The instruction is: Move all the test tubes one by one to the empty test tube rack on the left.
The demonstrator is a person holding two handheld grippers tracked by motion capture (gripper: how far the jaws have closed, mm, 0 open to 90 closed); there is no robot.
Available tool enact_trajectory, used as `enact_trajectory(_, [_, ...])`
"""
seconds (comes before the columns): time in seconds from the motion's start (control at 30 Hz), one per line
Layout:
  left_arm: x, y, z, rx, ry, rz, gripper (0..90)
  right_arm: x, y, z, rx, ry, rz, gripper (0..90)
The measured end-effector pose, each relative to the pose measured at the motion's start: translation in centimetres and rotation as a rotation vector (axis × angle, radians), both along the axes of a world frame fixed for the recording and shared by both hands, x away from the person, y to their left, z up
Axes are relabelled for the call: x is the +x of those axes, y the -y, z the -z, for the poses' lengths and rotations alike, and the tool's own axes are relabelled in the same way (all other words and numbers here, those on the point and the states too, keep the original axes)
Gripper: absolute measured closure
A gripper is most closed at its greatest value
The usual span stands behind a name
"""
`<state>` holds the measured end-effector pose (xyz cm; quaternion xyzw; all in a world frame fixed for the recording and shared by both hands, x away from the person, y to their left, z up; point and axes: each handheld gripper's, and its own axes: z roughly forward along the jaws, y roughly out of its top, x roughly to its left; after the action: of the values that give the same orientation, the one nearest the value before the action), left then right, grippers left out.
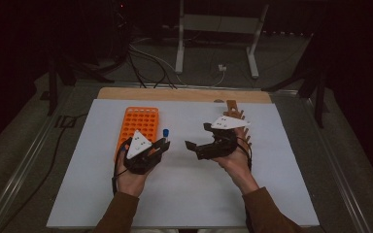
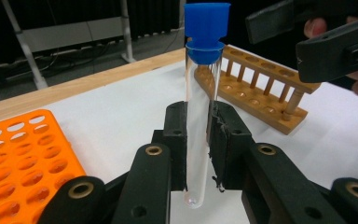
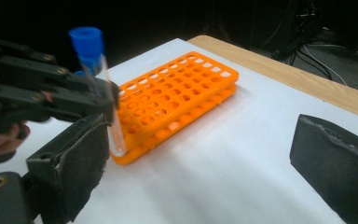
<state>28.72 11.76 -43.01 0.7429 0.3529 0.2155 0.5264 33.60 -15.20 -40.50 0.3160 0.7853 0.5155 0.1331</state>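
Observation:
A clear test tube (image 2: 199, 116) with a blue cap (image 2: 206, 28) stands upright in my left gripper (image 2: 198, 109), which is shut on its lower half. In the high view that gripper (image 1: 163, 144) hovers just right of the orange tube rack (image 1: 138, 124), with the tube (image 1: 165, 132) sticking up from it. My right gripper (image 1: 198, 136) is open a short way to the right, its jaws turned toward the tube. In the right gripper view my wide-spread jaws (image 3: 205, 154) frame the orange rack (image 3: 177, 98) and the held tube (image 3: 109, 116).
A wooden tube rack (image 2: 261, 88) stands behind the right hand, near the table's far edge (image 1: 184, 94). A white sheet (image 1: 184, 194) covers the tabletop. Cables and stand legs lie on the floor beyond.

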Motion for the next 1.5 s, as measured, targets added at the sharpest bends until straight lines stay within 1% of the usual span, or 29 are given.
enact_trajectory(0.1, [-0.1, -0.7, 0.0, -0.008, -0.005, -0.004, 78.4, 0.1, 0.5, 0.2, -0.004, 0.000, 0.017, 3.4])
enact_trajectory(0.3, [-0.5, -2.3, -0.2, -0.010, -0.007, -0.026, 78.4, 0.4, 1.2, 0.5, -0.012, 0.006, 0.042, 1.0])
enact_trajectory(0.4, [-0.6, -3.1, -0.3, -0.020, -0.007, -0.020, 78.3, 0.5, 1.5, 0.6, -0.015, 0.013, 0.059, 0.0])
enact_trajectory(0.5, [-0.8, -3.8, -0.4, -0.021, -0.006, -0.019, 78.3, 0.5, 1.9, 0.6, -0.018, 0.019, 0.075, 0.0])
enact_trajectory(0.6, [-0.9, -4.4, -0.5, -0.013, -0.005, -0.021, 78.3, 0.4, 2.3, 0.7, -0.021, 0.021, 0.089, 0.0])
enact_trajectory(0.67, [-1.0, -4.9, -0.6, -0.019, -0.004, -0.022, 78.3, 0.4, 2.6, 0.8, -0.027, 0.022, 0.094, 0.0])
enact_trajectory(0.8, [-1.3, -5.8, -0.8, -0.018, 0.001, -0.027, 78.3, 0.3, 3.3, 0.9, -0.019, 0.021, 0.109, 0.0])
enact_trajectory(1.1, [-2.1, -8.2, -0.7, -0.040, 0.002, -0.058, 78.3, 0.3, 4.6, 1.0, -0.004, 0.022, 0.139, 0.0])
enact_trajectory(1.17, [-2.2, -8.7, -0.7, -0.034, 0.004, -0.066, 78.2, 0.2, 4.8, 1.0, -0.003, 0.023, 0.143, 0.0])
enact_trajectory(1.23, [-2.4, -9.2, -0.7, -0.041, 0.006, -0.075, 78.2, 0.2, 5.0, 1.0, -0.004, 0.025, 0.149, 0.0])
enact_trajectory(1.3, [-2.5, -9.7, -0.7, -0.039, 0.011, -0.085, 78.2, 0.2, 5.2, 1.0, -0.006, 0.030, 0.155, 0.0])
enact_trajectory(1.5, [-2.9, -10.9, -0.3, -0.038, 0.007, -0.102, 78.2, 0.1, 5.8, 1.1, -0.002, 0.031, 0.167, 0.0])
